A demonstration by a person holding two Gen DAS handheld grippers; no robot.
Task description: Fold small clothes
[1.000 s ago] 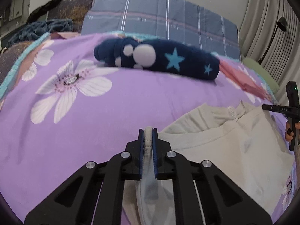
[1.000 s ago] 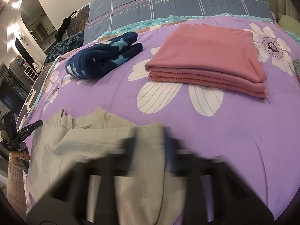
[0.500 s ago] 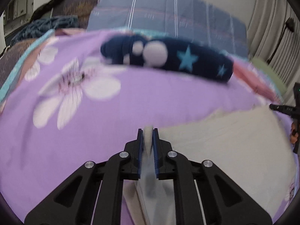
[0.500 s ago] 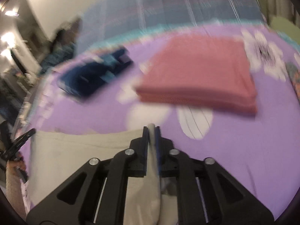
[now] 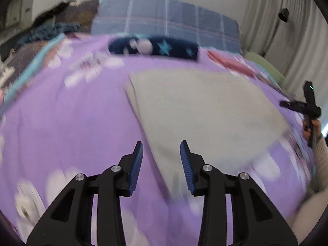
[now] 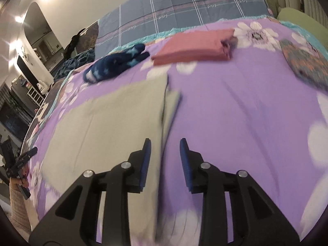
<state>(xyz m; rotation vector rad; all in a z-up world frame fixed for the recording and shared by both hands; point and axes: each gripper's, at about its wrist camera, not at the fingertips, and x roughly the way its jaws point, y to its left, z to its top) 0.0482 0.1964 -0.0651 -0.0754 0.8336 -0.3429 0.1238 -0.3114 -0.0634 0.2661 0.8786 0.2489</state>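
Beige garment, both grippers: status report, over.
Left gripper and right gripper both opening, nothing pinched. Beige garment lying folded flat on the purple bedspread. Navy star item and pink stack sit clear beyond.

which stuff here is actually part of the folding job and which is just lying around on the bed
Part of the job:
- beige garment, lying folded flat
- left gripper, jaws opening, nothing pinched
- right gripper, jaws opening, nothing pinched

Just lying about:
- navy star garment
- folded pink cloth
- plaid pillow
- purple flowered bedspread
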